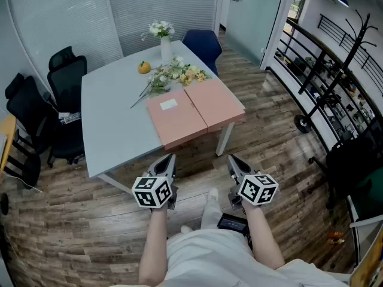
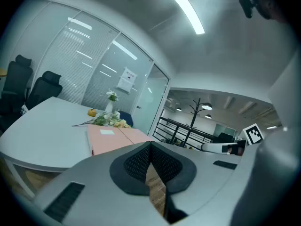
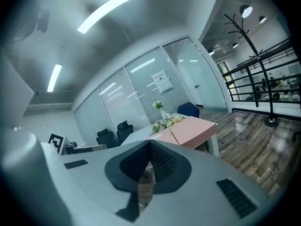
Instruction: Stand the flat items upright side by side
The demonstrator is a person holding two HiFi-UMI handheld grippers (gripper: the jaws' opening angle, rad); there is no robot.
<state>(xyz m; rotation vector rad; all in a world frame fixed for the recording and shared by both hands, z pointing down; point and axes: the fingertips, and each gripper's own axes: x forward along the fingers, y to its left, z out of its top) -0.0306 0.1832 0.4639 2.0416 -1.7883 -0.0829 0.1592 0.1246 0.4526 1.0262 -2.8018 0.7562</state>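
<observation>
- Pink flat items [image 1: 206, 106], two of them, lie flat and side by side on the near right corner of the grey table [image 1: 114, 118], long edges touching. Neither one is standing.
- A white label [image 1: 169, 104] sits on top of the left-hand one (what they are exactly, boxes or folders, is hard to say from here).
- Over to the left gripper [image 1: 170, 160]: jaws pressed together, nothing between the pads. It hangs over the wood floor [image 1: 269, 136] just off the table's near edge, short of the pink pair.
- And the right gripper [image 1: 233, 159] is the same story, jaws pressed together and empty. It is level with its partner, a little to the right, and clear of the table.
- Both grippers point slightly downward toward the table.
- Farther back on the table, loose flowers [image 1: 173, 73] lie just beyond the pink pair.
- A white vase [image 1: 166, 48] of flowers stands upright at the far edge, with a small orange fruit [image 1: 144, 67] to its left.
- Around the table, a blue chair [image 1: 203, 43] is tucked in at the far end and black office chairs [image 1: 63, 76] line the left side.
- A black coat rack [image 1: 335, 70] stands off to the right, near the railing.
</observation>
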